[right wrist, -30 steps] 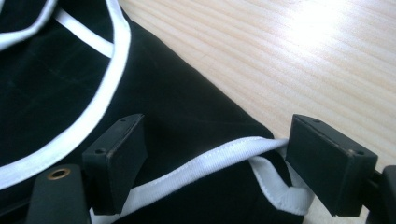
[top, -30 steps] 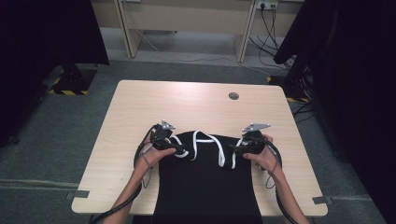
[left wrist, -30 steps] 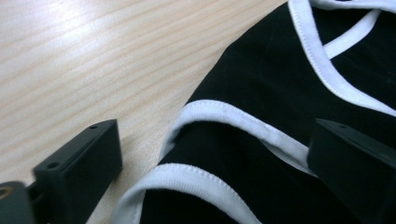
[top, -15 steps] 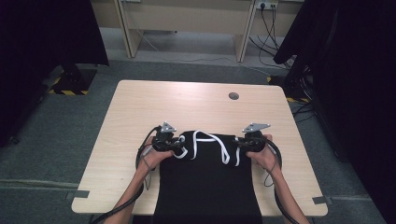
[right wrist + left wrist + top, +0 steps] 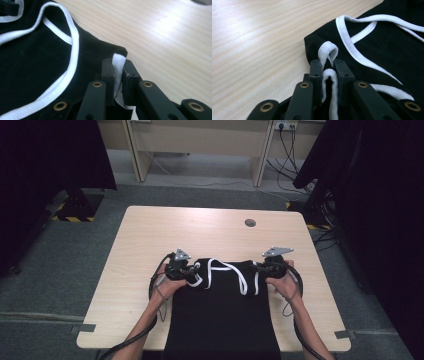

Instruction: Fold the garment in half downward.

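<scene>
A black garment [image 5: 225,315] with white trim lies on the wooden table [image 5: 200,230], its lower part hanging over the near edge. My left gripper [image 5: 192,270] is at its top left corner, and its jaws have just been closing. In the left gripper view the left gripper [image 5: 328,65] is shut on a fold of white ribbed trim [image 5: 327,50]. My right gripper [image 5: 257,269] is at the top right corner, and its jaws have also just been closing. The right gripper [image 5: 117,64] pinches a white trim strip [image 5: 117,58] at that corner.
A small round grommet [image 5: 250,223] sits in the table's far right part. Bare wood stretches beyond the garment toward the far edge. A desk frame [image 5: 200,150] and cables [image 5: 295,150] stand behind the table. Dark curtains [image 5: 380,220] hang at both sides.
Both grippers' jaws have closed on the garment's top corners. The hands have hardly moved, and the white trim between them has bunched a little.
</scene>
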Demonstrator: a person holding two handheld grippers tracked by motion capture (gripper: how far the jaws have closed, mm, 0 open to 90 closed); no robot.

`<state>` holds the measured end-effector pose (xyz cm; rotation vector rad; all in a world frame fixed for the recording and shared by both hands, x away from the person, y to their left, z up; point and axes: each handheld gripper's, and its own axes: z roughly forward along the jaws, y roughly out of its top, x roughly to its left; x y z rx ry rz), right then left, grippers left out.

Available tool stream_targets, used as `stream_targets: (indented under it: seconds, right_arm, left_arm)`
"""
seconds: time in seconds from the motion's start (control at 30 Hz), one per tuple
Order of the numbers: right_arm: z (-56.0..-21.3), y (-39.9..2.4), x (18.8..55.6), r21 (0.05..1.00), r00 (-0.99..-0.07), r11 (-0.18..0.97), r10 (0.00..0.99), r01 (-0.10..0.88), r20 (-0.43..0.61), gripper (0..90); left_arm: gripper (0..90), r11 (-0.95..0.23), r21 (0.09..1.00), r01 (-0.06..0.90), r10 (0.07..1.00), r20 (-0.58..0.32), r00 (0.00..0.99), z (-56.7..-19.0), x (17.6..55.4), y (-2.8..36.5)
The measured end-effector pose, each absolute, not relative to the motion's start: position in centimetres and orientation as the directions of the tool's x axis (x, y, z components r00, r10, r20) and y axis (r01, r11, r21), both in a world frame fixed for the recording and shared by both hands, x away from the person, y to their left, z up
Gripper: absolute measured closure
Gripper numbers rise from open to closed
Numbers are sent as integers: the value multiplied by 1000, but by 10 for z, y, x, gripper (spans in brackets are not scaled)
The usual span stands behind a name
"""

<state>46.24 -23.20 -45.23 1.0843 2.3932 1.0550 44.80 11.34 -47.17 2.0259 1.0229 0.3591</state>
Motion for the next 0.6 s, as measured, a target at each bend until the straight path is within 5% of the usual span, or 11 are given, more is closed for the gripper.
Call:
stream_targets:
  seconds: [0.6]
  right_arm:
    - [-425,-237,493,768,-622,381,783,515,28,830]
  left_arm:
    - [775,-288,813,507,795,-93,600,-445,483,109]
